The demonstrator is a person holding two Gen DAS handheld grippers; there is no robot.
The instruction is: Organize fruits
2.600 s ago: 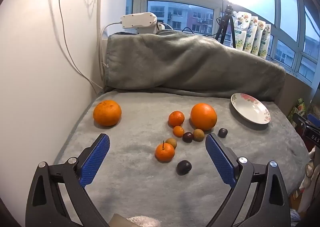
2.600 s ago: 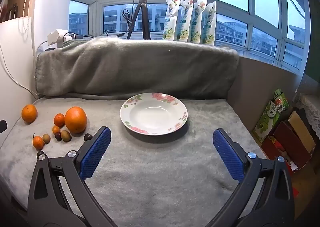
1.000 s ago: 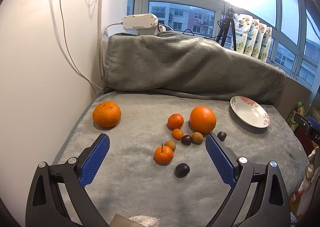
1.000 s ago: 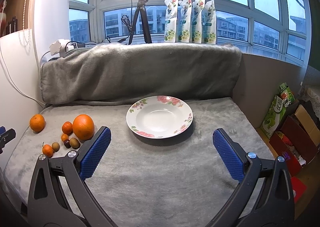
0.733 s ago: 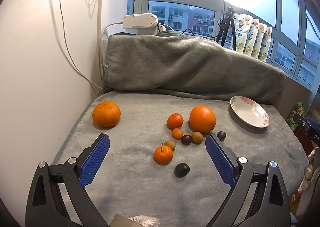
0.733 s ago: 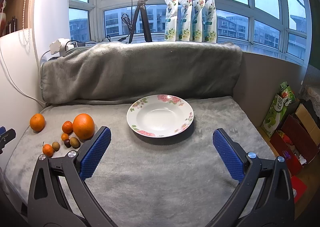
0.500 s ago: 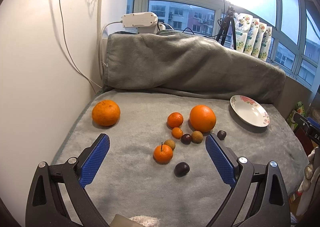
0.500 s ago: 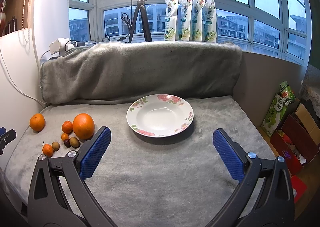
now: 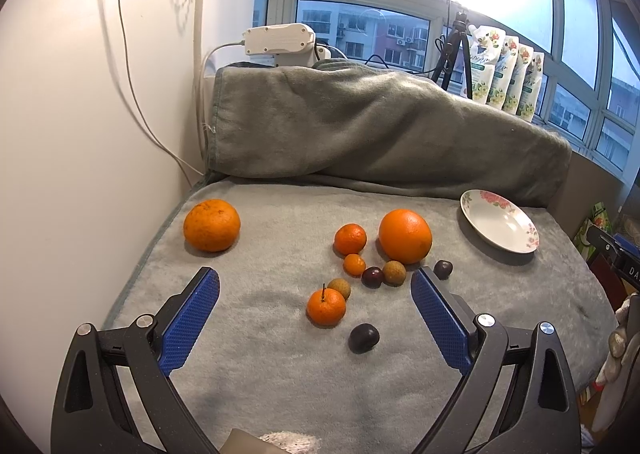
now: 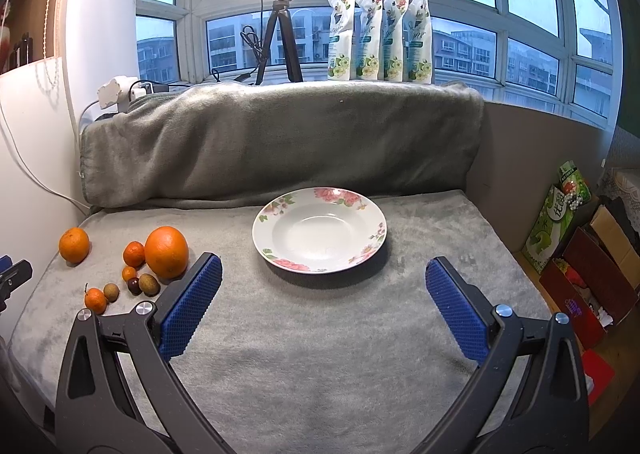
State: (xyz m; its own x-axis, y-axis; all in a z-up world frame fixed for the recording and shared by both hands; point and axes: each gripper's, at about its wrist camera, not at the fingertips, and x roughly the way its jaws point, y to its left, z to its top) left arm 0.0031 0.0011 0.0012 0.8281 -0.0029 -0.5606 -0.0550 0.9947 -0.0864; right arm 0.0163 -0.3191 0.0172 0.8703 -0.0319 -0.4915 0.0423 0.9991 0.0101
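Note:
Fruit lies loose on the grey blanket: a big orange (image 9: pixel 405 230), another orange (image 9: pixel 211 219) far left, a stemmed mandarin (image 9: pixel 325 306), a small mandarin (image 9: pixel 350 239), a tiny kumquat (image 9: pixel 355 265), brown longans (image 9: pixel 394 272) and dark plums (image 9: pixel 363 337). My left gripper (image 9: pixel 315 290) hangs open above the mandarin, holding nothing. In the right wrist view an empty floral plate (image 10: pixel 320 231) sits ahead of my right gripper (image 10: pixel 320 278), which is open and empty. The fruit cluster (image 10: pixel 166 251) lies to its left.
A folded grey blanket (image 10: pixel 280 142) forms a ridge along the back. A white wall (image 9: pixel 80 134) with a cable closes the left side. Cardboard boxes and packets (image 10: pixel 576 238) stand off the right edge. Pouches (image 10: pixel 378 38) and a tripod (image 10: pixel 280 34) stand on the windowsill.
Both grippers have drifted only slightly; the views shift a little. No fruit has moved and both stay open.

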